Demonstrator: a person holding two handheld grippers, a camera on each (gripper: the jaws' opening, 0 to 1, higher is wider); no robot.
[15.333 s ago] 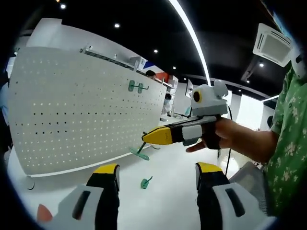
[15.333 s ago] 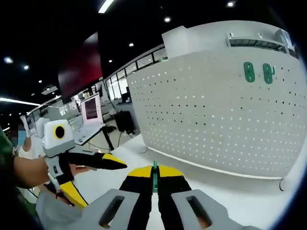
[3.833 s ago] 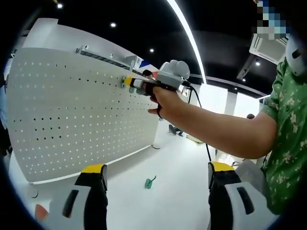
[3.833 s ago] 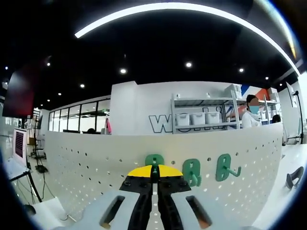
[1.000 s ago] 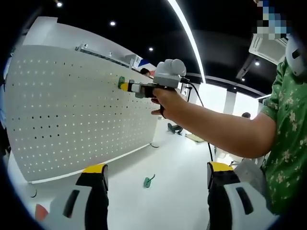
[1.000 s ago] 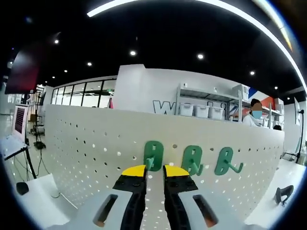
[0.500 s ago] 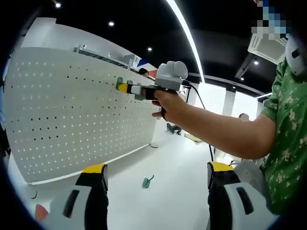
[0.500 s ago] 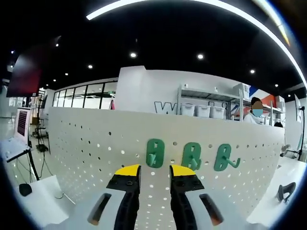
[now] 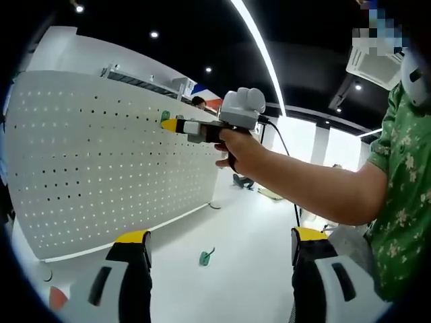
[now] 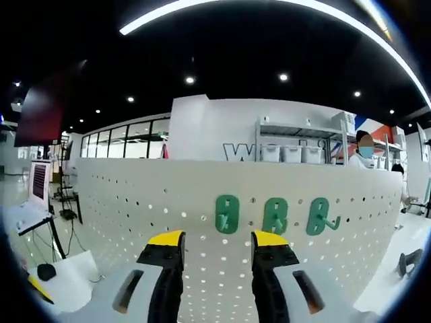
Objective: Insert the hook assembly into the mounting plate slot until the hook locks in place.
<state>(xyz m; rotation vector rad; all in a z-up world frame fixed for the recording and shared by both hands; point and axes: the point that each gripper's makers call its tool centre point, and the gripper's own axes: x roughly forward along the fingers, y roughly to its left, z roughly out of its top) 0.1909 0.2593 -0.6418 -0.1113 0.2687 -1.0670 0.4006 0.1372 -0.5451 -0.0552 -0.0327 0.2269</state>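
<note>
Board: a white pegboard [image 10: 135, 202] stands upright on a white desk [image 9: 249, 262], holes facing the person.
Hooks: three green hooks [image 10: 227, 214] [image 10: 275, 215] [image 10: 318, 216] sit side by side in the board's upper rows; the leftmost looks seated flush, judged from its plate lying flat on the board.
Right hand-held gripper [image 10: 217, 243]: jaws parted and empty, just off the board below the leftmost hook, apparently released to leave it hanging.
Same tool from the left: the right hand-held gripper [image 9: 176, 125] points at the board's top, a hand [image 9: 239, 145] on its grip.
Left hand-held gripper [image 9: 215, 242]: jaws wide, empty, held low and well back.
Spare: another green hook [image 9: 205, 256] lies on the desk near the board's foot.
</note>
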